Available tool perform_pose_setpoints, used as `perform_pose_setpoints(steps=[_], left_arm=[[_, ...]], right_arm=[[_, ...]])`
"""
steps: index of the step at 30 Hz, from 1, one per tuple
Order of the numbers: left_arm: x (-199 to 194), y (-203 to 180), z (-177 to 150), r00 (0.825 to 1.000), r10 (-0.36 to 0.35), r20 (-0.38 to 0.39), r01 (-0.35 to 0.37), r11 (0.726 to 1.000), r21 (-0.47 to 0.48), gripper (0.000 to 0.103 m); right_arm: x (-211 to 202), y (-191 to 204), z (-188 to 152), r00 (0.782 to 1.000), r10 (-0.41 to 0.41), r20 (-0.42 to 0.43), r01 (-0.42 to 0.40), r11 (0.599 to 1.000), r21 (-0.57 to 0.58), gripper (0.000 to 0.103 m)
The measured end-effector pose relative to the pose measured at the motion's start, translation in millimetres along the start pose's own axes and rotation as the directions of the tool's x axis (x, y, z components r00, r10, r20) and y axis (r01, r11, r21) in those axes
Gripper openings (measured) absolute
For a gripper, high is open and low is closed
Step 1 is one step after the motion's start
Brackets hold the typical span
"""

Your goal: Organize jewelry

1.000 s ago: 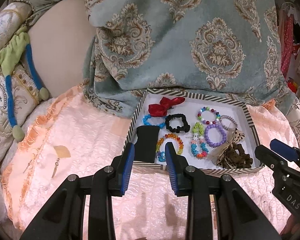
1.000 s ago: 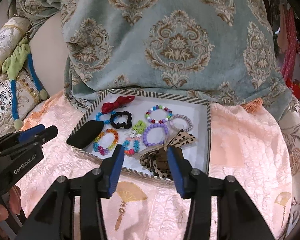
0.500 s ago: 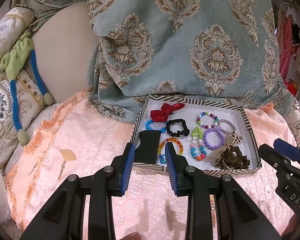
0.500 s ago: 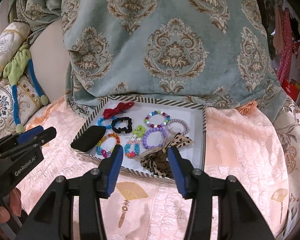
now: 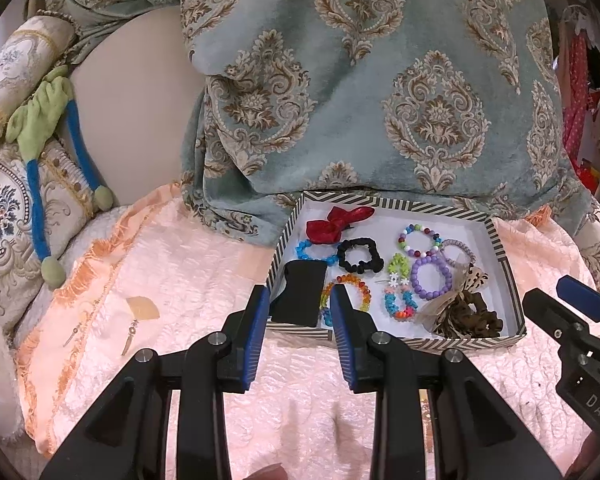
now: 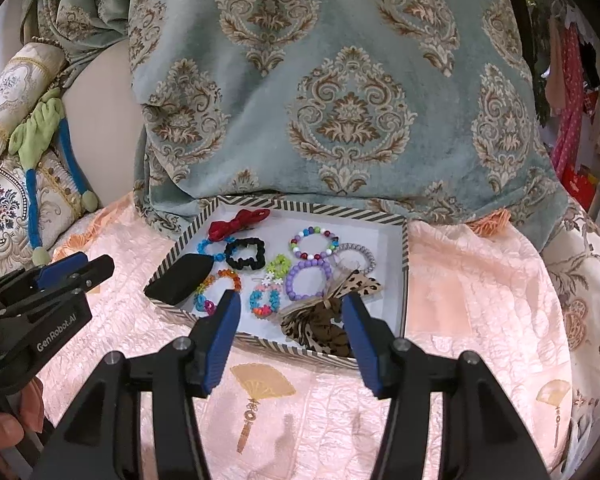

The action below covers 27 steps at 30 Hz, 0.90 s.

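Since a second ago both claws have drawn back a little from the striped tray [image 5: 514, 304], so in the left wrist view it sits farther off, with the left claw [image 5: 298, 338] spread and empty over the black pouch [image 5: 300, 298]. In the right wrist view the right claw [image 6: 290, 338] is spread wide, empty, before the leopard bow [image 6: 328, 316]. The bracelets [image 6: 306, 280] lie crowded together, so a pinch could likely snag a neighbour.

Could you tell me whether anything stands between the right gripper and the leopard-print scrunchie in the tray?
Only the striped tray's near wall lies between the open right gripper and the leopard-print scrunchie; from above, nothing visible blocks it.
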State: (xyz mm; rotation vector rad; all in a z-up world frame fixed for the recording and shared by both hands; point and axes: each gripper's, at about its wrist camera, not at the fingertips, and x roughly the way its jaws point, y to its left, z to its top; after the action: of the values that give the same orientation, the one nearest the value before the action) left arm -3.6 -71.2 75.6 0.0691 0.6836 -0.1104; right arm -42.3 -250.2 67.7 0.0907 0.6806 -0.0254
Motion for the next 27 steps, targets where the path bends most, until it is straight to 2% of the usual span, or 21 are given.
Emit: perform_pose_setpoints(steps=[27], left_arm=[[2.5, -2.1, 2.5, 1.000, 0.011, 0.004, -0.011, 1.000, 0.008, 0.016]], right_arm=[[7.1, -4.3, -1.9, 1.000, -0.002, -0.014, 0.002, 1.000, 0.004, 0.056]])
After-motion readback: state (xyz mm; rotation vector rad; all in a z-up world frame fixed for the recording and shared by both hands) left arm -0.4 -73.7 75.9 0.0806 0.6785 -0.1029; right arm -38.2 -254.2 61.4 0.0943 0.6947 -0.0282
